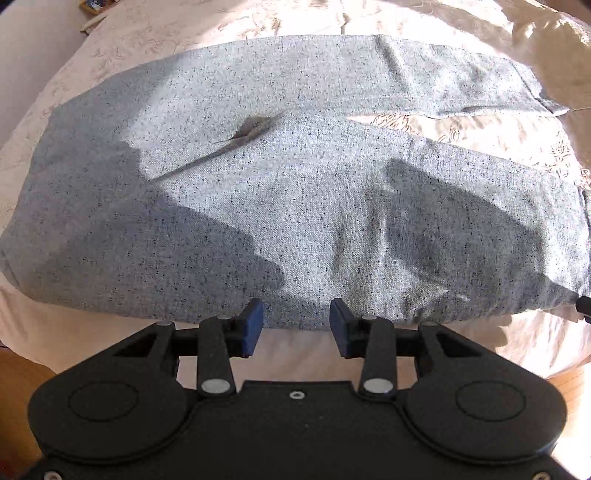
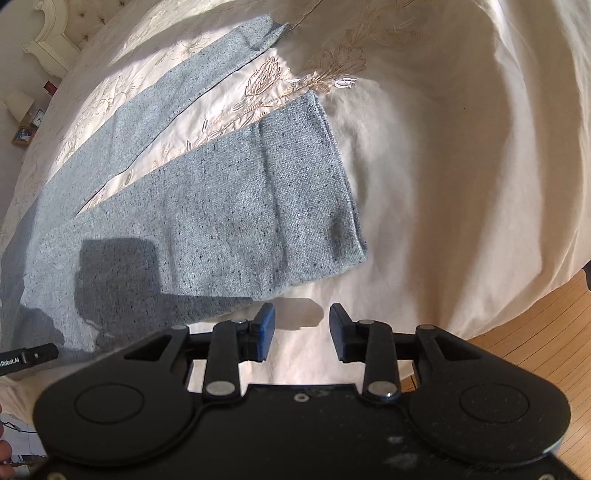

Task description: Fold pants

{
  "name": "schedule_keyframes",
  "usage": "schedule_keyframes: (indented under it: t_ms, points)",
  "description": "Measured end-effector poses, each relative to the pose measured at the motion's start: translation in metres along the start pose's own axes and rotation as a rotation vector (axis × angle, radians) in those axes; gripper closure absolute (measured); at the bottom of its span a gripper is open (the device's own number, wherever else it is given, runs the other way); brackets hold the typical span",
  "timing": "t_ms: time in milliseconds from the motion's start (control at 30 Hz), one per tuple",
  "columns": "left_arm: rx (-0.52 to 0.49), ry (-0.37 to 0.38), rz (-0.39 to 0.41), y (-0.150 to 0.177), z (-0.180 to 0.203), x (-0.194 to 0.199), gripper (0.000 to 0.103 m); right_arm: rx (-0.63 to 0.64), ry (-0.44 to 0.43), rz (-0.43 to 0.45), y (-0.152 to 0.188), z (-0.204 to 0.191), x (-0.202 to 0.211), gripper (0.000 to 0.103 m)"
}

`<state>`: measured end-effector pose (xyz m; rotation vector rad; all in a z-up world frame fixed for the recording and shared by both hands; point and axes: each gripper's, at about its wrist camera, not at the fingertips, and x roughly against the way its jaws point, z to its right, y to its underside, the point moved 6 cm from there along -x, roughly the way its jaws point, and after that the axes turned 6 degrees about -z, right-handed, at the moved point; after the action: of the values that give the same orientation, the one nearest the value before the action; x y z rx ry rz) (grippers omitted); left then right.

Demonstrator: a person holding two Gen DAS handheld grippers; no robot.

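Grey speckled pants (image 1: 295,206) lie spread flat on a cream bedspread (image 1: 295,343), waist to the left and both legs running right. My left gripper (image 1: 296,321) is open and empty, just above the near edge of the pants' seat. In the right wrist view the near leg (image 2: 229,206) ends in a hem (image 2: 340,173), and the far leg (image 2: 155,110) lies beyond it with bedspread between them. My right gripper (image 2: 302,325) is open and empty over the bedspread (image 2: 443,184), just past the near leg's lower edge.
The embroidered bedspread is rumpled into folds at the right (image 2: 517,110). Wooden floor (image 2: 535,332) shows past the bed's edge. A white headboard (image 2: 51,33) and a bedside table with a lamp (image 2: 22,110) stand far left. The other gripper's tip (image 2: 33,356) shows at the left.
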<state>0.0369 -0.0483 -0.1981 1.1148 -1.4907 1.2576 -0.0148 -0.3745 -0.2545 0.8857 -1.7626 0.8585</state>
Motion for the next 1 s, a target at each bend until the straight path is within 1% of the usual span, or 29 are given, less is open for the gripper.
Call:
schedule_keyframes:
  t_ms: [67,167,267,300,367,433,500,533,633,700,733,767,800,833,867,933,967,1000]
  points:
    - [-0.005,-0.008,0.010,-0.006,-0.001,0.001,0.054,-0.085,-0.010,0.012,-0.010,0.005,-0.007,0.068]
    - [-0.012,-0.023,0.028,-0.010,-0.006,-0.001,0.054,-0.214,-0.052,0.045,-0.020,0.012,-0.008,0.066]
    - [-0.021,-0.043,0.043,-0.012,-0.010,-0.001,0.054,-0.294,-0.076,0.036,-0.026,0.015,-0.011,0.066]
    - [-0.025,-0.053,0.052,-0.014,-0.011,-0.001,0.054,-0.300,-0.057,0.024,-0.027,0.014,-0.011,0.075]
    - [-0.029,-0.056,0.061,-0.022,-0.013,-0.004,0.054,-0.271,-0.014,-0.006,-0.030,0.009,-0.009,0.096]
    - [-0.025,-0.063,0.078,-0.035,-0.017,-0.008,0.054,-0.222,0.018,0.010,-0.032,-0.001,0.001,0.096]
    - [-0.006,-0.088,0.089,-0.051,-0.021,-0.017,0.054,-0.160,0.055,0.040,-0.035,-0.012,0.018,0.097]
    - [0.008,-0.088,0.090,-0.057,-0.022,-0.020,0.054,-0.148,0.058,0.058,-0.037,-0.014,0.026,0.097]
    - [0.090,-0.046,0.053,-0.071,-0.024,-0.038,0.054,-0.173,0.062,0.075,-0.037,-0.011,0.045,0.098]
    - [0.117,-0.021,0.022,-0.071,-0.020,-0.048,0.054,-0.182,0.093,0.074,-0.034,-0.004,0.054,0.098]
    - [0.116,-0.013,0.013,-0.070,-0.017,-0.053,0.053,-0.183,0.104,0.067,-0.032,0.000,0.056,0.098]
    - [0.102,-0.005,-0.002,-0.067,-0.012,-0.059,0.052,-0.185,0.105,0.054,-0.031,0.000,0.055,0.098]
    - [0.067,-0.003,-0.046,-0.061,-0.004,-0.070,0.051,-0.183,0.105,0.045,-0.029,0.001,0.056,0.098]
    - [0.023,-0.019,-0.098,-0.056,0.002,-0.082,0.051,-0.178,0.108,0.040,-0.029,0.001,0.054,0.098]
    - [-0.034,-0.052,-0.118,-0.053,0.008,-0.090,0.051,-0.169,0.111,0.037,-0.028,0.000,0.053,0.098]
    - [-0.110,-0.087,-0.086,-0.051,0.016,-0.088,0.052,-0.160,0.109,0.026,-0.028,-0.003,0.051,0.098]
    - [-0.137,-0.094,-0.084,-0.051,0.018,-0.084,0.052,-0.156,0.115,0.027,-0.029,-0.005,0.050,0.098]
    - [-0.149,-0.082,-0.073,-0.050,0.016,-0.076,0.051,-0.144,0.124,0.031,-0.030,-0.007,0.051,0.097]
